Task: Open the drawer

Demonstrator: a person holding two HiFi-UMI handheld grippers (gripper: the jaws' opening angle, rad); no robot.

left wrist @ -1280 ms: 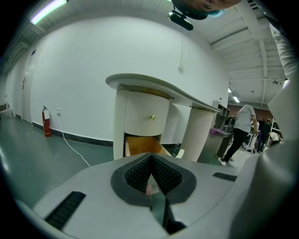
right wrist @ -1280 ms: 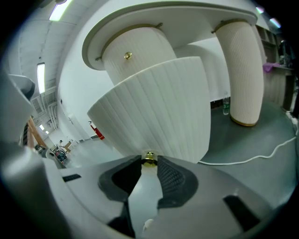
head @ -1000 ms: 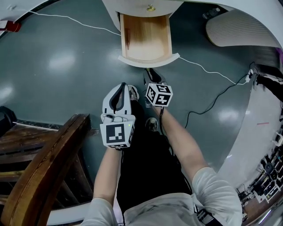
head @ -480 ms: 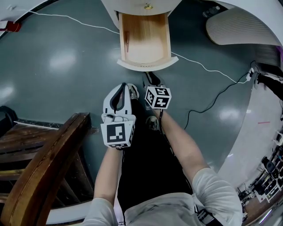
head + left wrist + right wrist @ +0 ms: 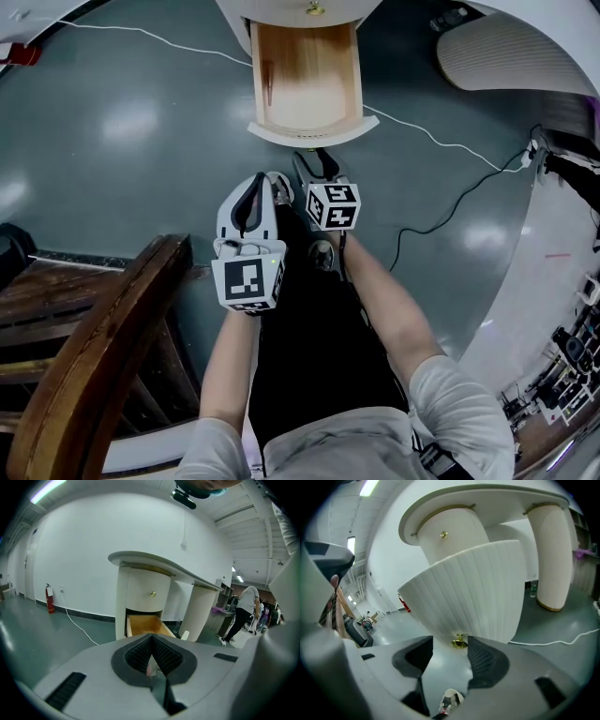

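Note:
The white cabinet's lower drawer (image 5: 305, 80) stands pulled out, its wooden inside showing. Its curved ribbed front (image 5: 473, 592) fills the right gripper view, with the brass knob (image 5: 459, 642) at its lower edge. My right gripper (image 5: 450, 652) is open and its jaws have just been opening; the knob sits at the gap between the pads (image 5: 485, 660), untouched. From the head view that right gripper (image 5: 314, 164) sits just in front of the drawer front (image 5: 314, 133). My left gripper (image 5: 261, 181) hangs beside it, shut and empty, with the drawer (image 5: 143, 625) farther ahead of the left gripper (image 5: 151, 656).
A dark wooden chair (image 5: 94, 375) stands close at the lower left. A white cable (image 5: 422, 136) runs over the grey floor past the drawer. A ribbed white column (image 5: 506, 56) stands at the upper right. An upper drawer's knob (image 5: 444, 535) shows above. People (image 5: 243, 611) stand far off.
The right gripper's jaws have spread apart and come off the knob. The drawer stays pulled out. The left gripper has kept still.

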